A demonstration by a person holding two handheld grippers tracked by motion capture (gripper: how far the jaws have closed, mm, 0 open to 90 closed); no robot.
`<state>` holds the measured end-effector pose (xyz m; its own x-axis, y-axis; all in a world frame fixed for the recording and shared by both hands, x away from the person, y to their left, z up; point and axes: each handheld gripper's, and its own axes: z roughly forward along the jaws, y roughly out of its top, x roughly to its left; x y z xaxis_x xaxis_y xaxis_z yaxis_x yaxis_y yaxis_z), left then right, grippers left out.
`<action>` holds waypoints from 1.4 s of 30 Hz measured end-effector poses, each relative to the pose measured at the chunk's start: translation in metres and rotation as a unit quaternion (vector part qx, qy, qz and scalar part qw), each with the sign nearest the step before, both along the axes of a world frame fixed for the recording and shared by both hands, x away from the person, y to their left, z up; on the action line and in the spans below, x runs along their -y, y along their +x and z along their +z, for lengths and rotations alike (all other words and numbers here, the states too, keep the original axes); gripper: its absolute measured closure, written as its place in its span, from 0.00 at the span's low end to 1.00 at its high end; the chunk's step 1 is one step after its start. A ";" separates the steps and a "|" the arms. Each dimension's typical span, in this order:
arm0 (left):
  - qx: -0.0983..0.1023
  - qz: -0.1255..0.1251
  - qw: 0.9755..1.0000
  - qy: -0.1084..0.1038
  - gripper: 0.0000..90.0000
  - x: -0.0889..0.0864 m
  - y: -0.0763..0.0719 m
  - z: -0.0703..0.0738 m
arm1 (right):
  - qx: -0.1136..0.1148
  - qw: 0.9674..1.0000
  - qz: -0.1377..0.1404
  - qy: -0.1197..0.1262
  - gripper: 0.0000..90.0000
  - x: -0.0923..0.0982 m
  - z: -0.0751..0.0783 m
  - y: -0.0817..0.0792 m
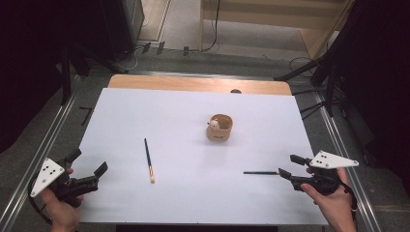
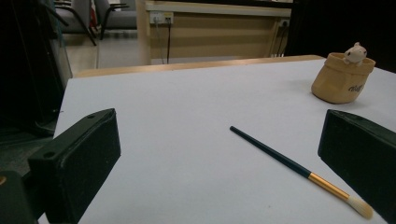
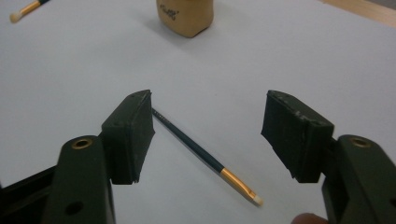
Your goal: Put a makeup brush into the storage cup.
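The right gripper (image 3: 205, 135) hangs just over a thin dark brush (image 3: 205, 156) lying flat on the white bench (image 1: 193, 125), near that hand's edge; its fingers (image 3: 130, 135) are spread with the handle between them, touching neither pad. To pick it up cleanly, it should sink until the pads straddle the handle near the gold ferrule, then pinch square across it so the brush cannot roll or pivot. The left gripper (image 1: 84, 176) rests at the near left with fingers wide apart, close to a second brush (image 1: 149, 159). The tan cup (image 1: 220, 128) stands mid-bench, well apart.
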<state>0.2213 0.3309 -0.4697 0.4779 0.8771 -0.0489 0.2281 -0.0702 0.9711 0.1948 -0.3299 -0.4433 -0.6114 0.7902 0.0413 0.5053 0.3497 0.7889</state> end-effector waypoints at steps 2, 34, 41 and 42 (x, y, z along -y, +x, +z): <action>0.000 0.000 1.000 0.001 0.00 0.000 0.000 0.000 | -0.008 1.000 0.010 -0.008 0.42 -0.001 0.001 0.003; -0.002 0.001 1.000 -0.002 0.00 -0.001 0.000 -0.001 | -0.138 0.959 0.168 -0.182 0.55 -0.028 0.005 0.068; -0.002 0.001 1.000 -0.002 0.00 -0.001 0.000 -0.001 | -0.164 0.939 0.198 -0.227 0.64 -0.036 -0.001 0.077; -0.002 0.001 1.000 -0.002 0.00 -0.001 0.000 -0.001 | -0.169 0.937 0.198 -0.234 0.66 -0.037 -0.002 0.077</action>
